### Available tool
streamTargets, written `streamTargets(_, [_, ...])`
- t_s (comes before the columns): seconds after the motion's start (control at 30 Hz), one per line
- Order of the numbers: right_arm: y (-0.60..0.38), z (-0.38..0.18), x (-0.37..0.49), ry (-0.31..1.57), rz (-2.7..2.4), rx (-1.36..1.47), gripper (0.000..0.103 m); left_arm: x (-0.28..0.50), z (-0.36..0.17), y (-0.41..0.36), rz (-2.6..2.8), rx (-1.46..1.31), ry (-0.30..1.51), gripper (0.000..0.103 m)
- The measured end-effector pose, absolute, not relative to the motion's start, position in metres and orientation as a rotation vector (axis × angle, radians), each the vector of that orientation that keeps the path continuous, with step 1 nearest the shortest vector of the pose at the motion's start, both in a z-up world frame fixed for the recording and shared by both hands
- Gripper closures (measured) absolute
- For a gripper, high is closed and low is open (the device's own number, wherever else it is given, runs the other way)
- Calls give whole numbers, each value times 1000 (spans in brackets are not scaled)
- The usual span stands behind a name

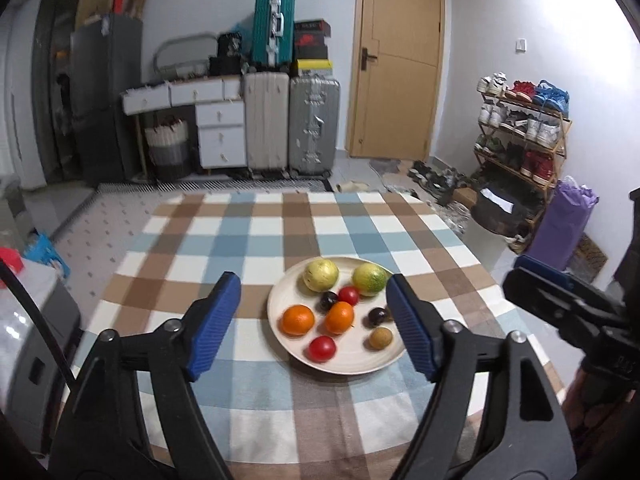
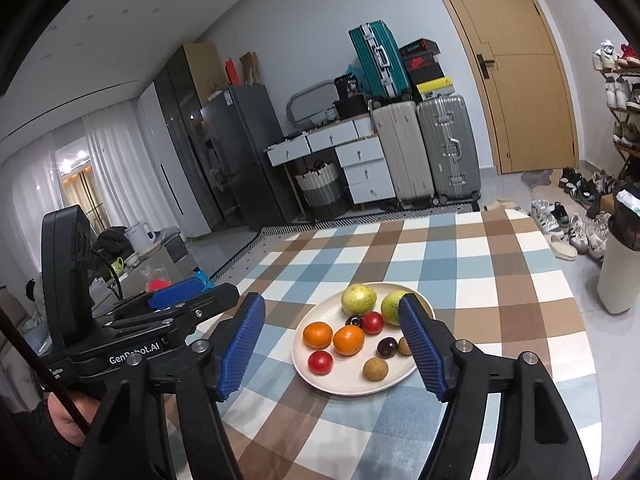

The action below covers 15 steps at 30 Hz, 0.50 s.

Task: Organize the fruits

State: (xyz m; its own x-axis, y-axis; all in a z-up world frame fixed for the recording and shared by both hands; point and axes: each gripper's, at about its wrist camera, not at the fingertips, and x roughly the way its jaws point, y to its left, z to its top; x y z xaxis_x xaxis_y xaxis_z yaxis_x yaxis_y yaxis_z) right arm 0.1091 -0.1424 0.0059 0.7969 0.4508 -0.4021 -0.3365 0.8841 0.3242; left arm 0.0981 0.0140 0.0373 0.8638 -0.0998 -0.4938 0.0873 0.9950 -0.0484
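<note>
A cream plate sits on the checked tablecloth and holds several fruits. At its back lie two yellow-green fruits. Two oranges, two red fruits, dark plums and a small brown fruit fill the rest. My left gripper hovers open above the plate's near left side, holding nothing. My right gripper is open too, raised over the plate, empty. Each gripper shows at the edge of the other's view.
Beyond the table's far edge stand suitcases, white drawers, a grey fridge and a wooden door. A shoe rack and loose shoes are at the right, with a white bin.
</note>
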Motion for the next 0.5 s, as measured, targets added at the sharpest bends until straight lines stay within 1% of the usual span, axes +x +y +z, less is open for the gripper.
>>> streamTargets(0.03, [-143,7,105,480,424,244,26,92,40,13,-92,-19,494,20])
streamTargets(0.07, [-144,8,100,468,419,243,21,85,41,13,-80,-15,468,19])
streamTargets(0.13, [-144,11,91,439,408,234,16,74,43,13,-60,-8,429,12])
streamTargets(0.17, [-144,12,88,425,402,228,14,71,44,13,-54,-7,423,10])
streamTargets(0.2, [-145,13,84,410,401,224,14,68,44,14,-44,-7,417,5])
streamTargets(0.23, [-145,13,80,391,404,221,13,64,44,15,-28,-8,406,2])
streamTargets(0.37, [-145,10,69,326,386,200,4,56,42,23,-20,-19,363,1])
streamTargets(0.5, [-145,-1,64,295,353,156,1,55,33,27,-12,-1,341,1])
